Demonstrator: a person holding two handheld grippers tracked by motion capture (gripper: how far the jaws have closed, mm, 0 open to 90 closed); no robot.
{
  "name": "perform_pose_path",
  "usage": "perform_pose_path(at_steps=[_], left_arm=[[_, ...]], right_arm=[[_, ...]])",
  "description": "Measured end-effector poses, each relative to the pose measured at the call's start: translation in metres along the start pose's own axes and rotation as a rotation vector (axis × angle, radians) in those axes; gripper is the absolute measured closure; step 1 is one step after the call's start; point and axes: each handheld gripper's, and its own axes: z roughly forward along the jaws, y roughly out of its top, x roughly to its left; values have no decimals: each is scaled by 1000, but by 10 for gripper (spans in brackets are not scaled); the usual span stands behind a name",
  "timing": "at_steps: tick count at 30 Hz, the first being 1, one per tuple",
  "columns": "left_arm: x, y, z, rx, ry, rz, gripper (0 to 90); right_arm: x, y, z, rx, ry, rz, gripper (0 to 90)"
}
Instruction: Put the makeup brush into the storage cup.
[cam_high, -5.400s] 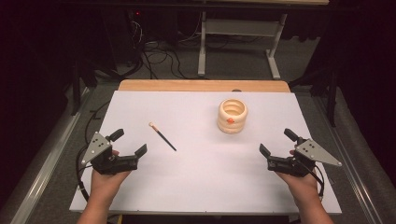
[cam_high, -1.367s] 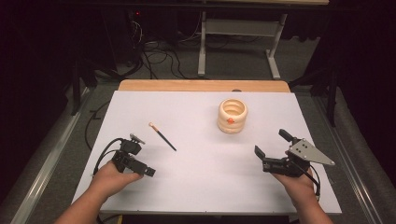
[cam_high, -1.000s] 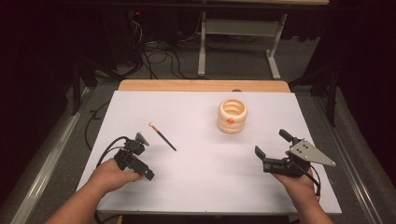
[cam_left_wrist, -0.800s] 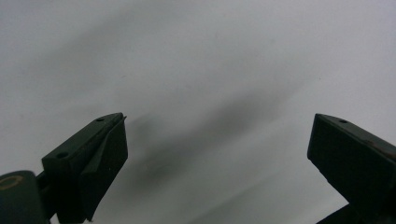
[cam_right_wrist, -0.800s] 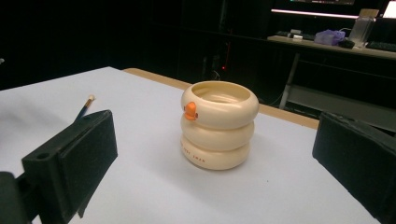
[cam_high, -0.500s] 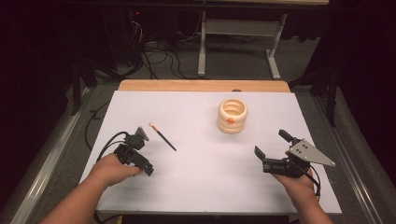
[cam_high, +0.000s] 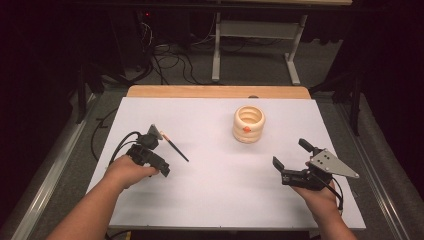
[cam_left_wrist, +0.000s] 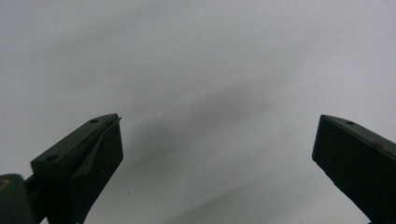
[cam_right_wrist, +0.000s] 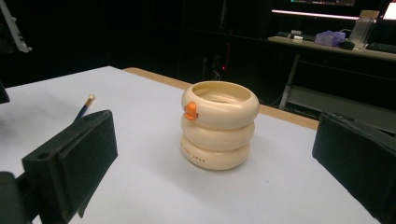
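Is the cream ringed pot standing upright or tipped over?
Upright: the cream ringed pot rests on its base on the white table, open mouth facing up.

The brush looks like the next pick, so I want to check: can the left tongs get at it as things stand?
Probably yes. The left tongs are open and right beside the brush, which lies flat on the white table with nothing between them; the cream holder stands well clear.
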Motion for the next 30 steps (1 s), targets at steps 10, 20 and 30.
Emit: perform_pose_path(at_steps=[10, 20, 30], left_arm=[[-4, 29, 0, 1, 8, -9, 15], [-3, 55, 6, -17, 27, -63, 6], [-5, 72, 13, -15, 44, -98, 22]], right_arm=[[-1, 0, 0, 0, -2, -5, 13], [0, 0, -1, -5, 0, 4, 13], [-1, 0, -1, -5, 1, 3, 13]])
